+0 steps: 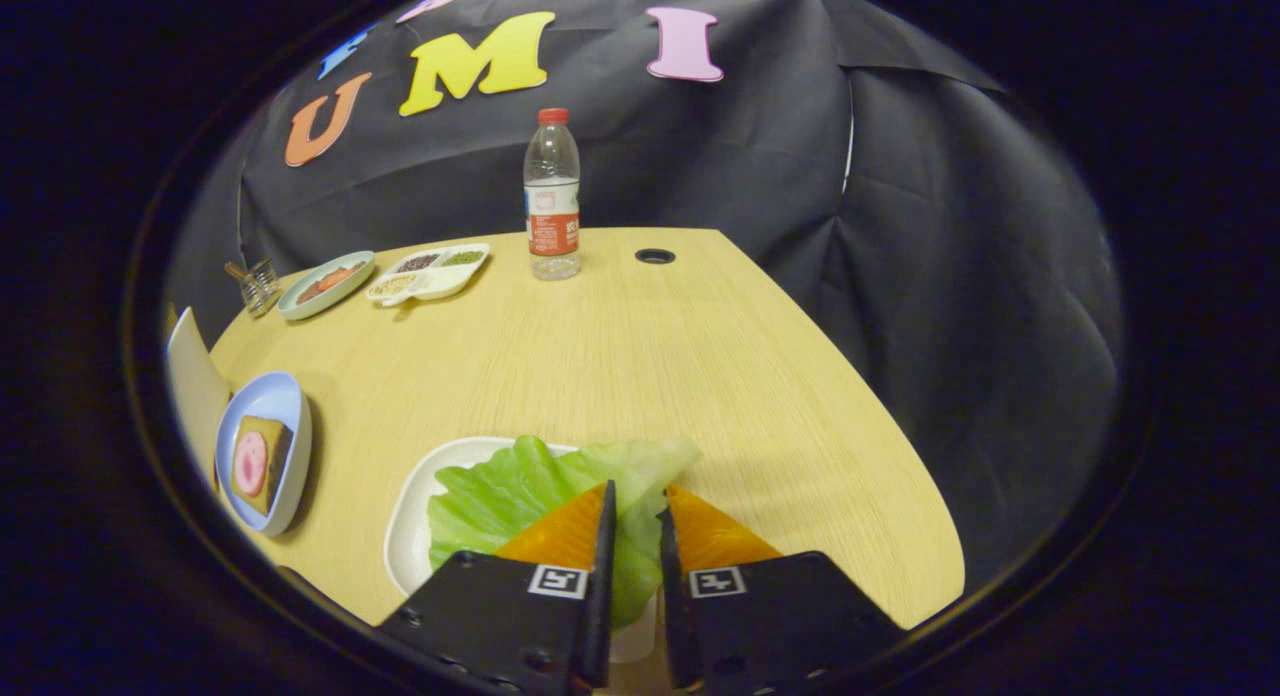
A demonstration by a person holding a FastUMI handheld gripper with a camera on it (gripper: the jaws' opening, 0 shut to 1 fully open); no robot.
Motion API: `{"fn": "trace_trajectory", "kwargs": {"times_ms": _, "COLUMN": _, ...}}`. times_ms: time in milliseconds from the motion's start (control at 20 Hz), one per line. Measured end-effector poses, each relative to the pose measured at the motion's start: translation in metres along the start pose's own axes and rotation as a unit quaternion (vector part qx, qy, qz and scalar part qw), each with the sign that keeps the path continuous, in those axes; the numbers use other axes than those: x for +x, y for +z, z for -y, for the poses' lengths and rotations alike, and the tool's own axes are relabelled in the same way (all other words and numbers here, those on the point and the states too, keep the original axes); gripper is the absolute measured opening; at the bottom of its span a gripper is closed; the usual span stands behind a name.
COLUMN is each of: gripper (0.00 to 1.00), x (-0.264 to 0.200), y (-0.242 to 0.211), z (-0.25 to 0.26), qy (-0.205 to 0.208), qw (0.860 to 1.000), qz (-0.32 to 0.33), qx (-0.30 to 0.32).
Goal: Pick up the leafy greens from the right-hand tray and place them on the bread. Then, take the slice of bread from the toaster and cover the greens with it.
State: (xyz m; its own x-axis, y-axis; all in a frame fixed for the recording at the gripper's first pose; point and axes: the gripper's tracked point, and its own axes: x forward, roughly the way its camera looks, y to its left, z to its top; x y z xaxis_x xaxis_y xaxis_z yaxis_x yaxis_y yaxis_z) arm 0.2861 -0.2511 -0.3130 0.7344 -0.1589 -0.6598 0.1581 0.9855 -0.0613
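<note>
1. We look along the gripper [636, 504], angled down over the near edge of the pale wooden table [640, 356]; its two fingers are drawn close together, a narrow gap between them.
2. A fold of the crinkled light-green lettuce leaf [520, 496] sits in that gap, and both fingers appear to press on it, so we call it gripped.
3. The leaf is broad, ruffled and veined, spreading left of the fingers over the white rounded-square tray [425, 516], with one edge reaching past the tray's rim toward the table.
4. Well to the left sits one light-blue oval plate [290, 401] carrying one toasted slice of brown bread [262, 464] with a pink round piece on top.
5. Far beyond the fingers we count one clear plastic water bottle with a red cap [552, 196], standing upright.
6. Left of it lie one white divided dish [428, 273] and one pale-green oval dish [327, 283], side by side.
7. One dark round hole [655, 256] marks the tabletop right of the bottle.
</note>
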Motion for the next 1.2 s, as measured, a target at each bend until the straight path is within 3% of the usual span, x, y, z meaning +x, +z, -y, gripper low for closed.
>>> {"fn": "trace_trajectory", "kwargs": {"times_ms": 100, "gripper": 0.05, "x": -0.011, "y": -0.002, "z": 0.001, "qy": -0.001, "qw": 1.000, "qz": -0.001, "qx": 0.005}}
{"fn": "trace_trajectory", "kwargs": {"times_ms": 300, "gripper": 0.05, "x": -0.048, "y": 0.015, "z": 0.001, "qy": -0.009, "qw": 0.999, "qz": 0.039, "qx": 0.006}}
{"fn": "trace_trajectory", "kwargs": {"times_ms": 350, "gripper": 0.00, "x": -0.055, "y": 0.017, "z": 0.000, "qy": -0.013, "qw": 0.999, "qz": 0.048, "qx": 0.004}}
{"fn": "trace_trajectory", "kwargs": {"times_ms": 600, "gripper": 0.00, "x": -0.081, "y": 0.013, "z": 0.005, "qy": -0.035, "qw": 0.998, "qz": 0.052, "qx": -0.009}}
{"fn": "trace_trajectory", "kwargs": {"times_ms": 950, "gripper": 0.00, "x": -0.055, "y": -0.032, "z": 0.023, "qy": -0.044, "qw": 0.999, "qz": -0.009, "qx": 0.026}}
{"fn": "trace_trajectory", "kwargs": {"times_ms": 1050, "gripper": 0.08, "x": -0.054, "y": -0.038, "z": 0.026, "qy": -0.043, "qw": 0.999, "qz": -0.012, "qx": 0.023}}
{"fn": "trace_trajectory", "kwargs": {"times_ms": 1200, "gripper": 0.08, "x": -0.062, "y": -0.034, "z": 0.031, "qy": -0.055, "qw": 0.998, "qz": -0.007, "qx": 0.021}}
